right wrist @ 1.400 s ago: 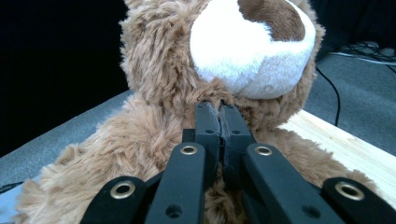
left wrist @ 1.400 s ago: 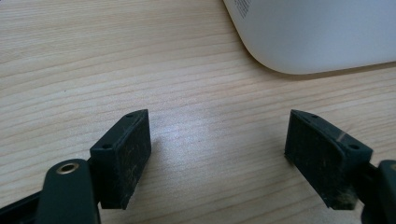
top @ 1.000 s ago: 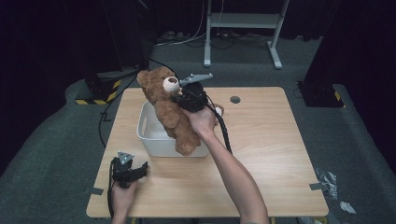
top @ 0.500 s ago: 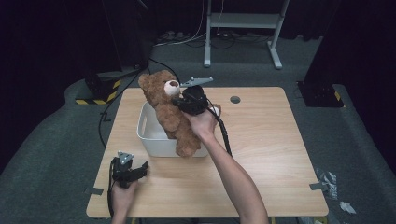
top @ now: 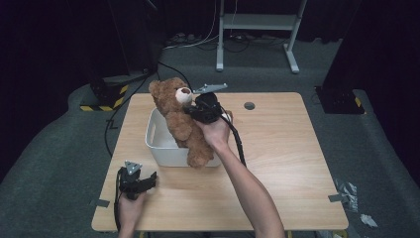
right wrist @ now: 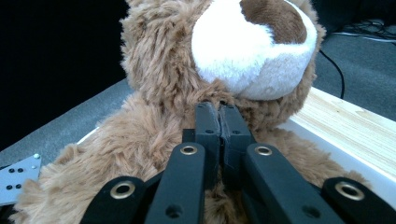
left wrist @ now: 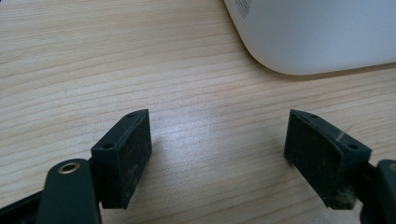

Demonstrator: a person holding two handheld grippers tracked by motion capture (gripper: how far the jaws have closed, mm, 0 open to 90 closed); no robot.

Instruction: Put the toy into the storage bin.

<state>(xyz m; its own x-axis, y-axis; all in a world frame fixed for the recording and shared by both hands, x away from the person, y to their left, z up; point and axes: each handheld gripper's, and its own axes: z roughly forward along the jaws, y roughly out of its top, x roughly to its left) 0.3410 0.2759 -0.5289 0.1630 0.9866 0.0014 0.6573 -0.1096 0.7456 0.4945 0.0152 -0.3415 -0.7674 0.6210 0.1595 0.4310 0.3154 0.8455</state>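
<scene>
Pale wood-grain tabletop (top: pixel 277 163), dark carpeted floor beyond; items listed from the near edge outward.

Item 1. Left gripper (top: pixel 148 179), black, two-jawed, held low by the near-left table edge in the person's left hand (top: pixel 130 208). Its own view shows the jaws spread wide over bare wood, nothing between them. No shift from the frames a second ago; judged idle.

Item 2. White rounded plastic tub (top: pixel 157 148), open-topped, standing left of centre on the table. One rounded corner (left wrist: pixel 308 37) shows just ahead of the left gripper, apart from it.

Item 3. Brown plush teddy bear with cream muzzle (top: pixel 181 119), upright, body over the tub's right side, one foot hanging outside the near wall. Compared with a second ago the bear sits slightly lower and its head has turned a little; small change only.

Item 4. Right gripper (top: pixel 197 110), black, closed tight on the bear's fur just under the muzzle (right wrist: pixel 252 51); jaws nearly meeting, with a pinch of plush between. Right hand (top: pixel 215 131) behind it, forearm reaching in from the near edge.

Assessment: the bear appears to be going down into the tub, not yet seated; the trailing foot may catch the rim.

Item 5. Grey metal stand (top: pixel 257 29) on the floor, far side.
</scene>
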